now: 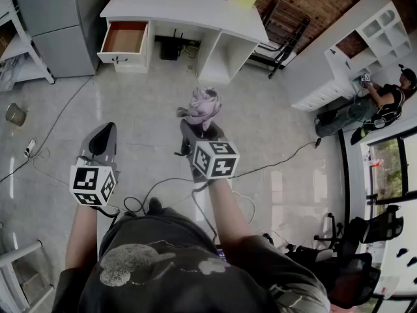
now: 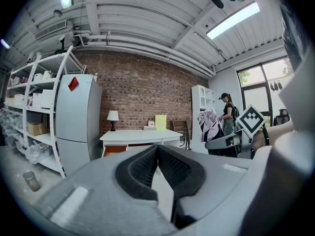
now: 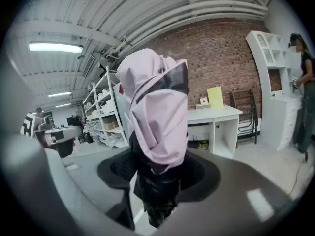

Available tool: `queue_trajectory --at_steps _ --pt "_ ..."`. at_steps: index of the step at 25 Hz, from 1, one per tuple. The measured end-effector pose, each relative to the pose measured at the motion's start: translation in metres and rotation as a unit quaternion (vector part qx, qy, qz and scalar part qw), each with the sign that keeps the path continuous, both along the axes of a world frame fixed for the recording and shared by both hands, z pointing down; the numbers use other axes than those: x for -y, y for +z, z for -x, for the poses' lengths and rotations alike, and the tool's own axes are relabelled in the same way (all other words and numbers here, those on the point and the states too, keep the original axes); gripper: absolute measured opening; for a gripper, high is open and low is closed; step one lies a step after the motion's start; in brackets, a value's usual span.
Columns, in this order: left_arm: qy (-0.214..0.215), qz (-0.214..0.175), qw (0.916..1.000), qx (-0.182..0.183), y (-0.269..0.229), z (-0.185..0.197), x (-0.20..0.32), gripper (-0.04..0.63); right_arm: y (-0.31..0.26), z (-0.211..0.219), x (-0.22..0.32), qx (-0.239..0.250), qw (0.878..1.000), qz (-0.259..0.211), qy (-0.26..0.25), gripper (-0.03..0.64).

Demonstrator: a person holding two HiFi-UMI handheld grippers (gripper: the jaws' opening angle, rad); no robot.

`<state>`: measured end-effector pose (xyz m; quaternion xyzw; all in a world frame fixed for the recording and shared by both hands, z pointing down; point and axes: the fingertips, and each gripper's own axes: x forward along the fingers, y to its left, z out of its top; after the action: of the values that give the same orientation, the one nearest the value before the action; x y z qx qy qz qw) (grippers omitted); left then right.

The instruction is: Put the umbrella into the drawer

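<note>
My right gripper (image 1: 196,133) is shut on a folded pink umbrella (image 1: 202,105), which stands up from between its jaws. In the right gripper view the umbrella (image 3: 157,109) fills the middle, and its dark lower part is pinched between the pads of that gripper (image 3: 157,175). My left gripper (image 1: 103,139) is held beside it on the left, jaws together with nothing in them; its pads meet at the tips (image 2: 157,147). Across the floor, the open drawer (image 1: 125,39) juts out of the left end of a white desk (image 1: 182,8), showing an orange-brown inside (image 2: 114,150).
A grey fridge (image 1: 55,18) stands left of the desk. Cables (image 1: 163,188) trail over the floor near my feet. A white shelf unit (image 1: 365,44) and a person (image 1: 391,100) are at the right, a small tin (image 1: 14,114) is at the left, and an office chair (image 1: 365,230) is at lower right.
</note>
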<state>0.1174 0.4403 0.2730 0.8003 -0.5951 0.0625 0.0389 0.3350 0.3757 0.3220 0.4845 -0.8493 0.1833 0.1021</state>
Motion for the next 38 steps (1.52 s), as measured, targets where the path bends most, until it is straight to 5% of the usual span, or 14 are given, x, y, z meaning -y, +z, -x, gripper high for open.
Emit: queue_trajectory --at_steps 26,38 --pt "-0.016 0.001 0.9998 -0.007 -0.008 -0.002 -0.018 0.011 -0.004 -0.017 -0.017 0.015 1.000 -0.006 0.001 0.236" --pt "0.007 0.000 0.9999 -0.009 -0.006 -0.002 0.030 0.011 0.001 -0.029 0.016 0.017 0.999 0.008 0.036 0.238"
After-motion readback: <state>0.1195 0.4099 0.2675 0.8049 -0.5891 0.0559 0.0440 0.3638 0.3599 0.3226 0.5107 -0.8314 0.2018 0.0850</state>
